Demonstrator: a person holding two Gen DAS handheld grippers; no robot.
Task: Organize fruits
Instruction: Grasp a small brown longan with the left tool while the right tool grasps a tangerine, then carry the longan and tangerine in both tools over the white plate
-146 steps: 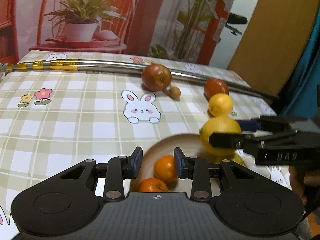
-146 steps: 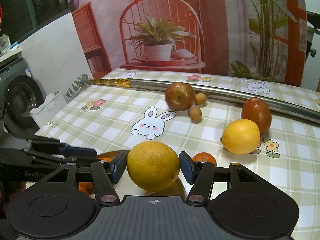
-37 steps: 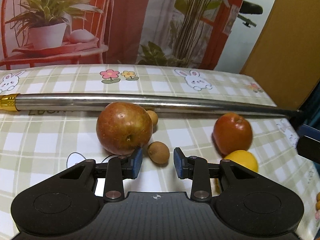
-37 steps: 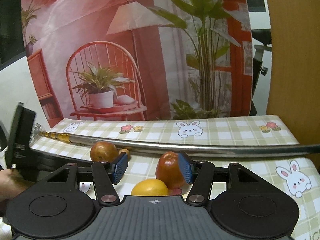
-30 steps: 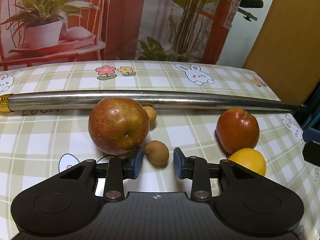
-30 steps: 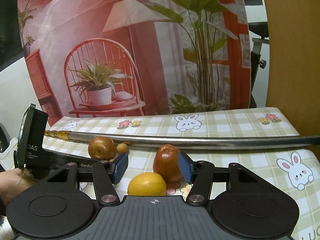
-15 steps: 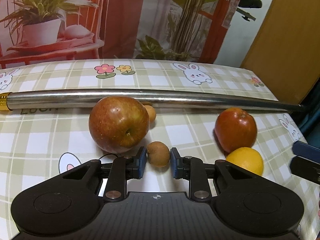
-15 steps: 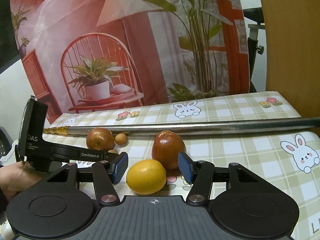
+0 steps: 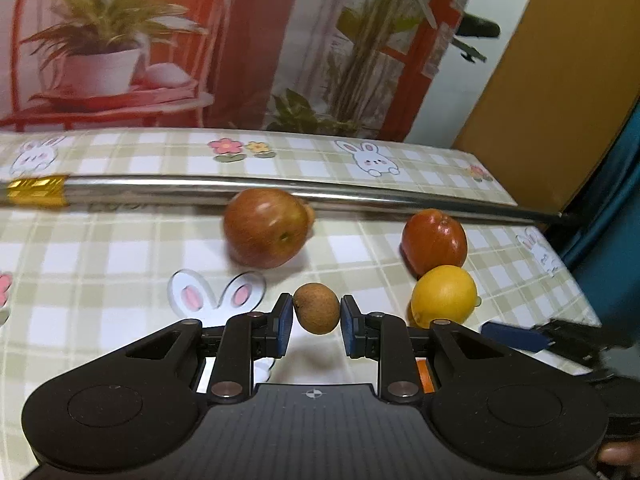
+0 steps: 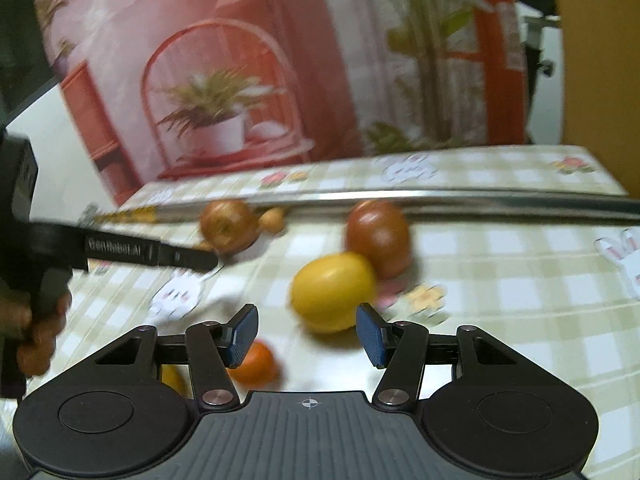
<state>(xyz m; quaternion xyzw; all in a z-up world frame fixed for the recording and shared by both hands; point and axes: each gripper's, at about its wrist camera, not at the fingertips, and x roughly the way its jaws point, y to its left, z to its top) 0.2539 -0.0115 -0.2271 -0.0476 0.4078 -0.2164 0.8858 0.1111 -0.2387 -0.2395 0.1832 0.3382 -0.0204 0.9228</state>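
small brown fruit point(image 9: 316, 308) pinched between left gripper point(image 9: 316, 322) pads.

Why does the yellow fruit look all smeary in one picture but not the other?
Right wrist view: motion blur smears the yellow fruit and red apple. Left wrist view: sharper, the yellow fruit and the small brown fruit in the left gripper look crisp.

Soft, even indoor light is falling on the surface point(image 9: 100, 256), leaving only faint shadows under the fruit. Glare is streaking along the metal pole point(image 9: 180, 190). Motion blur is smearing the right wrist view, especially the lemon point(image 10: 332, 291) ahead of the right claw point(image 10: 307, 332). Fisheye distortion is bending both frames' edges.
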